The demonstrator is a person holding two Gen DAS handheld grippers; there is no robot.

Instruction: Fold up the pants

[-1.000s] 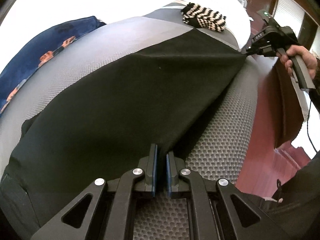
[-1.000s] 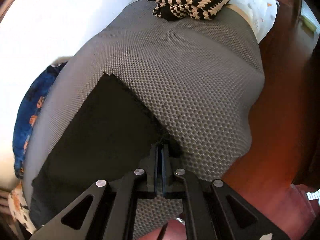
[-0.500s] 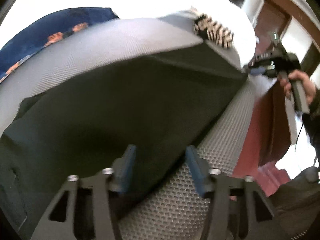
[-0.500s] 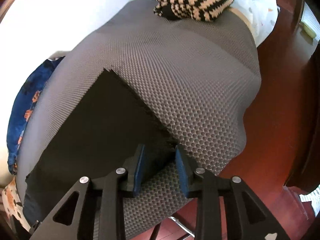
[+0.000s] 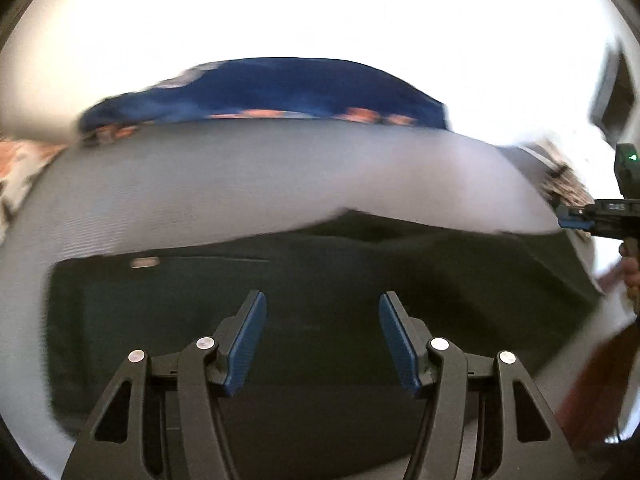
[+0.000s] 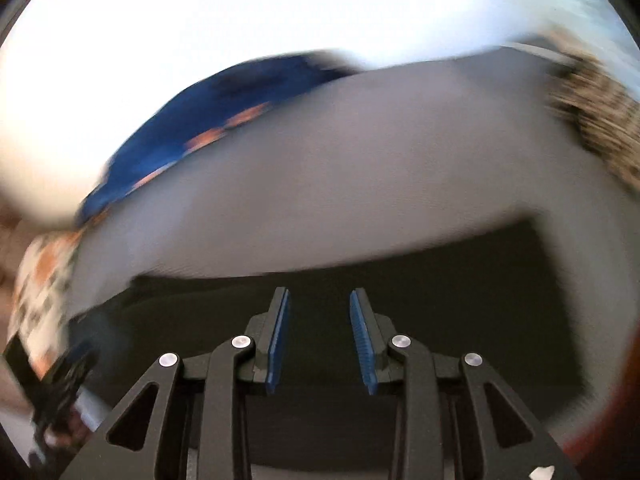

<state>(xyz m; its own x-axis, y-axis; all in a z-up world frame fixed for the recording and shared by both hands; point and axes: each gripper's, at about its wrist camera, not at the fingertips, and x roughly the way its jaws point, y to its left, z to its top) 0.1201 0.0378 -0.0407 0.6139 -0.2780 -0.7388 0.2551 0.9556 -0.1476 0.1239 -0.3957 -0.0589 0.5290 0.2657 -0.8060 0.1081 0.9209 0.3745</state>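
Note:
The black pants (image 5: 320, 264) lie flat on the grey honeycomb mat (image 5: 240, 176), blurred by motion in both views. My left gripper (image 5: 320, 312) hovers over them with its jaws opening and nothing between the blue pads. In the right wrist view the pants (image 6: 440, 280) fill the lower half, and my right gripper (image 6: 318, 304) stands open above them, holding nothing. The right gripper (image 5: 576, 216) also shows at the right edge of the left wrist view, held by a hand. The left gripper (image 6: 68, 372) is a dark blur at the lower left.
A blue patterned cloth (image 5: 280, 88) lies beyond the mat's far edge. A black-and-cream striped knit piece (image 6: 596, 112) sits on the mat's right end. A white-and-orange printed fabric (image 6: 44, 280) is at the left. Reddish-brown floor (image 5: 600, 380) shows at the right.
Both grippers were shut on the pants' edge a second ago; they have let go, opened, risen and rolled round. The pants now lie flat on the mat.

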